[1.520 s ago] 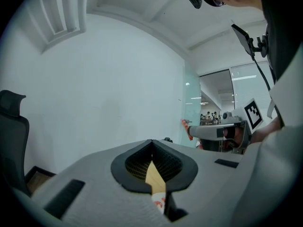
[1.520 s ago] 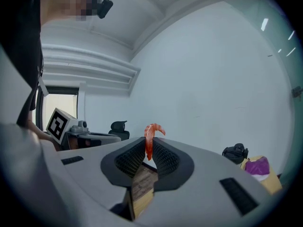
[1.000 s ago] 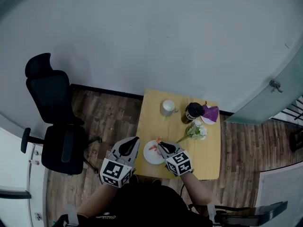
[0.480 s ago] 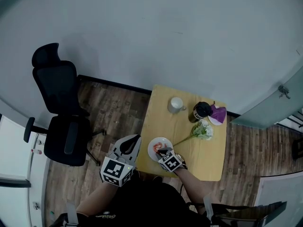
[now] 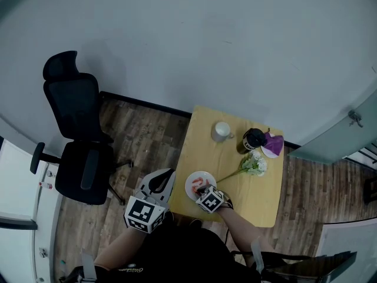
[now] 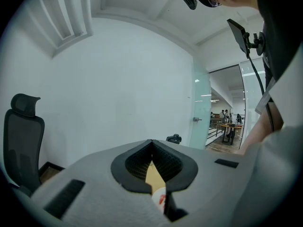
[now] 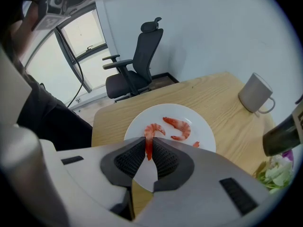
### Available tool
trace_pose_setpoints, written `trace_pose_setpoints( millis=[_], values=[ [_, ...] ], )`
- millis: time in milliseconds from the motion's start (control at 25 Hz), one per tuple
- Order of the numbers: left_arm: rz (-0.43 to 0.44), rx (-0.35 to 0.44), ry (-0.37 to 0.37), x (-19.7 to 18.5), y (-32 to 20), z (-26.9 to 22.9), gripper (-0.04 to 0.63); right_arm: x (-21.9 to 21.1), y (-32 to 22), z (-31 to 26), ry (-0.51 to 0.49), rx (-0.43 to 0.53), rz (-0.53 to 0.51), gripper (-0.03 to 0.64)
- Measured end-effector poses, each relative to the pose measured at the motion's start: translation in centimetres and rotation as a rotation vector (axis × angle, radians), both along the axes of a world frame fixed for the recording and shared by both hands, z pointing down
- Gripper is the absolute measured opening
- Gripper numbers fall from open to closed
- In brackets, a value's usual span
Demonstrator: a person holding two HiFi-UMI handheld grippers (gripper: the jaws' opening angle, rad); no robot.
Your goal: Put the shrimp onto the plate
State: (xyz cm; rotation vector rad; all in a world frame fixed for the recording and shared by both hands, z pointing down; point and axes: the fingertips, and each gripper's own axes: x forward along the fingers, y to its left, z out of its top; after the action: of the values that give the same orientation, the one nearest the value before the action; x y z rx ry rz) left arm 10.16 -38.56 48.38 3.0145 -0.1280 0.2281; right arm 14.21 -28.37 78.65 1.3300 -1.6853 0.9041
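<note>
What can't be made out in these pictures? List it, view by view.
- Right gripper view: the right gripper's pads flank the held shrimp, so whether it rests on the plate is unclear.
- Right gripper view: a red piece at the plate's edge is cut off by the gripper body.
- Head view: shrimp on the plate are too small to count.
- Left gripper view: the left gripper's own body hides nearly all the table.
</note>
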Motion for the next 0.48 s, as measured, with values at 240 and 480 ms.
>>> trace_pose_setpoints(
  millis=[240, 480],
  values=[
    [0.003, 0.012, -0.005, -0.26, 0.05, -0.12, 0.002, 0.08, -0.02, 0.2, 0.02, -0.027, -0.03, 0.046],
    [0.009, 0.021, -0.009, -0.47, -0.03, -0.12, 0.002, 0.05, -0.28, 0.11, 0.025, -0.034, -0.037, 0.048]
  ],
)
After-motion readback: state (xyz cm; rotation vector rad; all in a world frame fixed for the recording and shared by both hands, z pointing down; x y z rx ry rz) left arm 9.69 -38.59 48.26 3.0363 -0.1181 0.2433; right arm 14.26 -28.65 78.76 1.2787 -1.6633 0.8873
